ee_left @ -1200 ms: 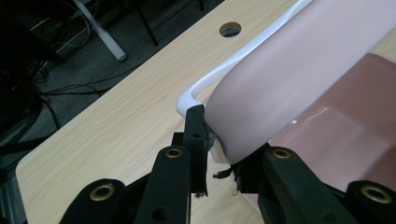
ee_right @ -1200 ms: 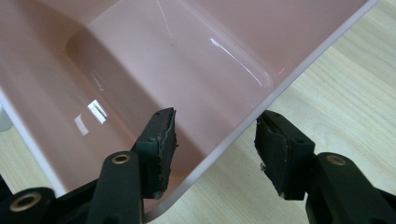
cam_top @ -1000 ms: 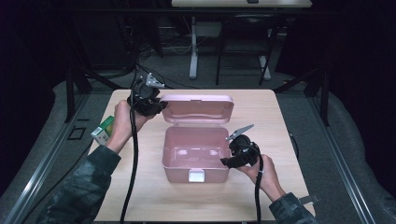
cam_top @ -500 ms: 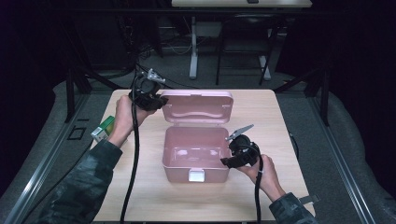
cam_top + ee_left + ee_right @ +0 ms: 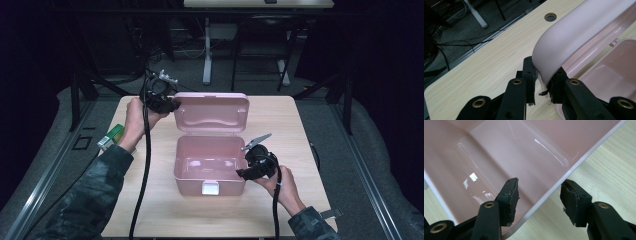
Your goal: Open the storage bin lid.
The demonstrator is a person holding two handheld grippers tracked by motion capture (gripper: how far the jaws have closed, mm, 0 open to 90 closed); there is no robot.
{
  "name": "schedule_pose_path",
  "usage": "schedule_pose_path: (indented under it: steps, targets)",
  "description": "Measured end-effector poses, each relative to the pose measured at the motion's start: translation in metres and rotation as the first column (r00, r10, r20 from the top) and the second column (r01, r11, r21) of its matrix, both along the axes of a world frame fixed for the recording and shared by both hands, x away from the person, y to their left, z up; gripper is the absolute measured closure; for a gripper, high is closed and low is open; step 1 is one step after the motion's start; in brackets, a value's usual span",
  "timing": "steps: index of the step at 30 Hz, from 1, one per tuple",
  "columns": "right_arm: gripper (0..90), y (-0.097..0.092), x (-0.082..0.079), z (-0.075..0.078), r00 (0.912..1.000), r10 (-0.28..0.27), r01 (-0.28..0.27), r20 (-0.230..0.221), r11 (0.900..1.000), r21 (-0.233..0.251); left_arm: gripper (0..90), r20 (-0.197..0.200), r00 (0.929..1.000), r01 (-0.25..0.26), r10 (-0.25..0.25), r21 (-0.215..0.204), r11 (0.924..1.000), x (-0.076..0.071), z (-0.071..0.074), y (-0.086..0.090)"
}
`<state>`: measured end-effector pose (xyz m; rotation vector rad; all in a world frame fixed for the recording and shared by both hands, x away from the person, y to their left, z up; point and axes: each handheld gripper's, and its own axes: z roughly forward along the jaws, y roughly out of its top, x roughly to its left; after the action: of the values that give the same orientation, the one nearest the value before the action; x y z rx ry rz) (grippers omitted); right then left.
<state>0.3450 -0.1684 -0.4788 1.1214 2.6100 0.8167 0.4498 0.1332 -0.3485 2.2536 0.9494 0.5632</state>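
Pink box (image 5: 210,165) open mid-bench (image 5: 150,200), lid (image 5: 212,112) upright. Left gripper (image 5: 544,82) fingers clamped on lid's corner edge. Right gripper (image 5: 539,197) fingers parted, straddling box's right wall without pressing it.

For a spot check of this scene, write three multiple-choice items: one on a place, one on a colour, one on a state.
1. Where does the left gripper grip the pink plastic lid?
A. its corner
B. its hinge
C. its middle

2. What colour is the rectangular plastic box?
A. blue
B. pink
C. white

3. How do the right gripper's jaws stand at the box's side wall?
A. clamped flat on it
B. astride it, pads apart
C. far off it

Answers: 1 A, the left gripper view shows pads pinching the rounded corner. 2 B, pink in all views. 3 B, the right gripper view shows one jaw inside, one outside.
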Motion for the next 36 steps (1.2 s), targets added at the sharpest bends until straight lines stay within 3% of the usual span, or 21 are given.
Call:
schedule_pose_path:
  steps: [21, 36]
  targets:
    - [48.3, 0.0, 0.0, 0.0, 1.0, 0.001, -0.001, 0.004, 1.0, -0.002, 78.0, -0.027, 0.9995, -0.017, 0.017, -0.022, 0.9996, 0.023, -0.006, -0.001]
    - [48.3, 0.0, 0.0, 0.0, 1.0, 0.003, -0.003, 0.006, 1.0, -0.009, 77.5, -0.045, 0.9982, -0.039, 0.039, -0.01, 0.9992, 0.038, -0.012, -0.004]
